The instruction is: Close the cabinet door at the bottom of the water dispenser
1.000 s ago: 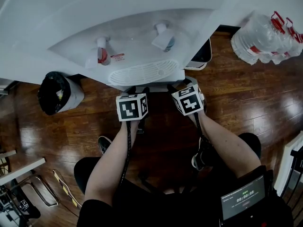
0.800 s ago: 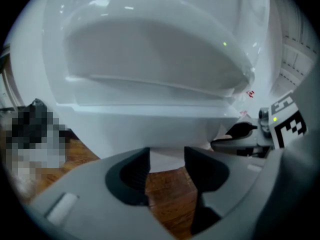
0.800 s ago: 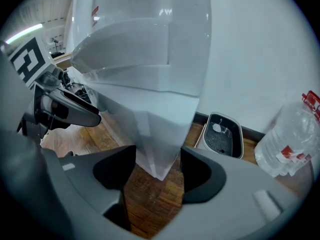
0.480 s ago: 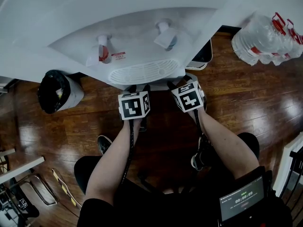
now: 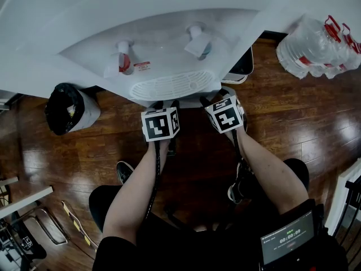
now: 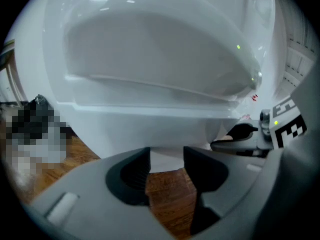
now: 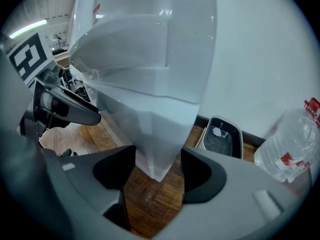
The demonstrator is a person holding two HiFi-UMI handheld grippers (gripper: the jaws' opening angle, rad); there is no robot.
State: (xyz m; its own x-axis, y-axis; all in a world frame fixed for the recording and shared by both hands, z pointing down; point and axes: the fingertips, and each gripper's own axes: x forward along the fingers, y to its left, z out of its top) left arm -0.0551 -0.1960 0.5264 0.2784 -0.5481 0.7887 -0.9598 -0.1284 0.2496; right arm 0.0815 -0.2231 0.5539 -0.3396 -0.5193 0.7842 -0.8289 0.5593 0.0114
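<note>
1. The white water dispenser (image 5: 163, 55) fills the top of the head view, seen from above. It has a red-marked tap (image 5: 121, 62) on the left, a blue-marked tap (image 5: 197, 43) on the right and a slotted drip grille (image 5: 172, 86) below them.
2. Both tools are held side by side at the foot of its front, pointing down and in under the grille's overhang. A bare forearm runs back from each.
3. Left tool (image 6: 166, 156): its jaws are spread and pinch nothing. Just past the tips stands the dispenser's white lower body (image 6: 150, 129), and the wooden floor (image 6: 170, 189) shows in the gap.
4. Right tool (image 7: 157, 159): its jaws are also spread and empty. A vertical white corner of the lower body stands in line with the gap, and no pad presses on it.
5. The cabinet door belongs to that lower body and is hidden from the head view. No seam shows in either gripper view, so I cannot tell whether it is ajar or shut.
6. On the floor around it, a black bin (image 5: 66, 110) sits left of the dispenser and a mesh-bottomed tray (image 7: 222, 136) sits by the wall on its right. A pack of water bottles (image 5: 316, 44) lies further right.
</note>
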